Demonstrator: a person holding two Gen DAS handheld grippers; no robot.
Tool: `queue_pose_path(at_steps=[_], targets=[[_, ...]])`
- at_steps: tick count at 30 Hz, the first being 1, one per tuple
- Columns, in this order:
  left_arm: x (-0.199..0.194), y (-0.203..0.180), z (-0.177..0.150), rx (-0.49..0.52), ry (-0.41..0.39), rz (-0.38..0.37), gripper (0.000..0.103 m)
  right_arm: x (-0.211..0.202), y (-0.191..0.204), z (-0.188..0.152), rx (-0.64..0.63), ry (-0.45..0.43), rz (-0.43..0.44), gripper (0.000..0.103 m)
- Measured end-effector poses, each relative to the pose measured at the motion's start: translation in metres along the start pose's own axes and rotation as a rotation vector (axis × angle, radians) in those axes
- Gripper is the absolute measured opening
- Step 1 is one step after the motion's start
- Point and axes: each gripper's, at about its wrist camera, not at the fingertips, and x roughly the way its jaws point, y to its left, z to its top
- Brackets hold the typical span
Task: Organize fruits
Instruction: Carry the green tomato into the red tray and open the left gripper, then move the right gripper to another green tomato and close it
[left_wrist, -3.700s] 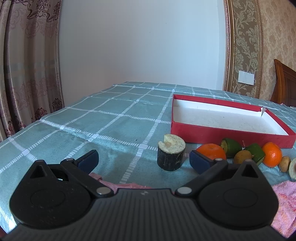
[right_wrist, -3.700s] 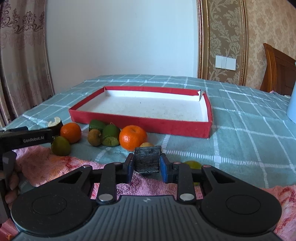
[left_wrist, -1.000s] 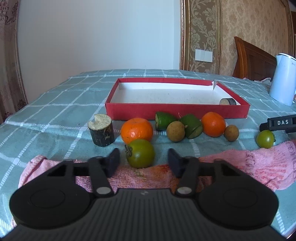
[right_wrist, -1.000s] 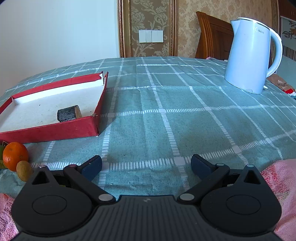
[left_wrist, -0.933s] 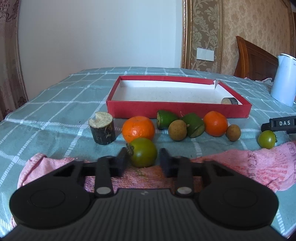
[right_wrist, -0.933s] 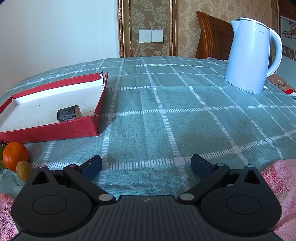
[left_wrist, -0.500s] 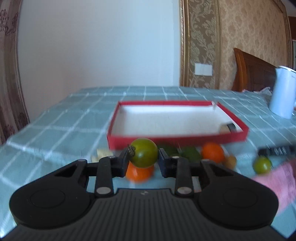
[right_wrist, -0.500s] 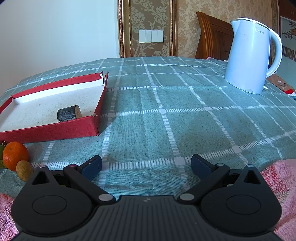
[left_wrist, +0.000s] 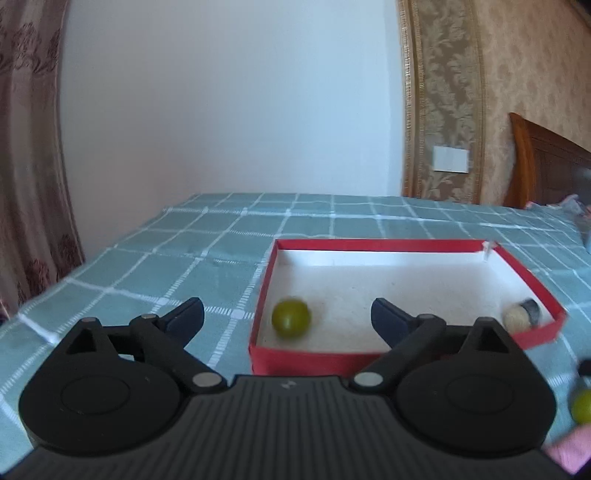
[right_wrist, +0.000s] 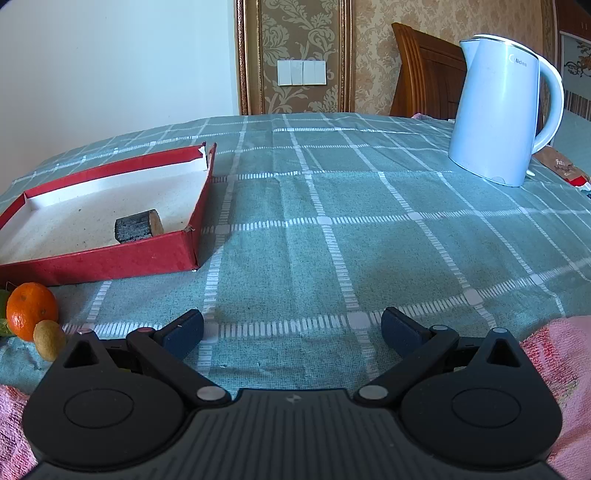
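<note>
In the left wrist view a round green fruit (left_wrist: 291, 318), blurred, lies loose in the near left corner of the red box (left_wrist: 314, 360) with a white floor. My left gripper (left_wrist: 288, 319) hangs over that near wall, its jaws opening wide with no pad touching the fruit. A dark cut stalk piece (left_wrist: 521, 318) lies in the box's right corner. In the right wrist view my right gripper (right_wrist: 291, 330) stands open above bare cloth, right of the red box (right_wrist: 110, 258) and stalk piece (right_wrist: 138, 226). An orange (right_wrist: 31, 310) and a small brown fruit (right_wrist: 48, 339) sit at the left edge.
A pale blue kettle (right_wrist: 502, 110) stands at the far right of the green checked tablecloth (right_wrist: 351, 240). A pink towel (right_wrist: 554, 369) covers the table's near edge. Another green fruit (left_wrist: 583, 406) lies at the right edge of the left wrist view.
My left gripper lifted the green fruit from the pink towel, carried it over the box's near wall and let go; the fruit now lies in the box. The right gripper stayed still.
</note>
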Motion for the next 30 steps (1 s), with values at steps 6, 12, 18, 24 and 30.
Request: queue_pose_path(at_steps=[6, 12, 18, 24, 30], targets=[[-0.036, 0.022, -0.030, -0.014, -0.026, 0.008, 0.103, -0.001, 0.001, -0.001, -0.005, -0.001, 0.001, 0.103], [-0.044, 0.051, -0.055, -0.098, 0.003, 0.069, 0.103, -0.001, 0.001, -0.001, -0.007, -0.004, 0.010, 0.103], [-0.042, 0.060, -0.066, -0.113, 0.033, 0.084, 0.103, -0.002, 0.000, -0.002, -0.011, -0.006, 0.007, 0.103], [-0.037, 0.038, -0.067, 0.047, 0.063, 0.110, 0.103, -0.003, 0.000, -0.002, -0.009, -0.019, -0.004, 0.103], [-0.031, 0.034, -0.067, 0.065, 0.101, 0.141, 0.103, -0.012, -0.006, -0.004, 0.008, -0.072, 0.051, 0.103]])
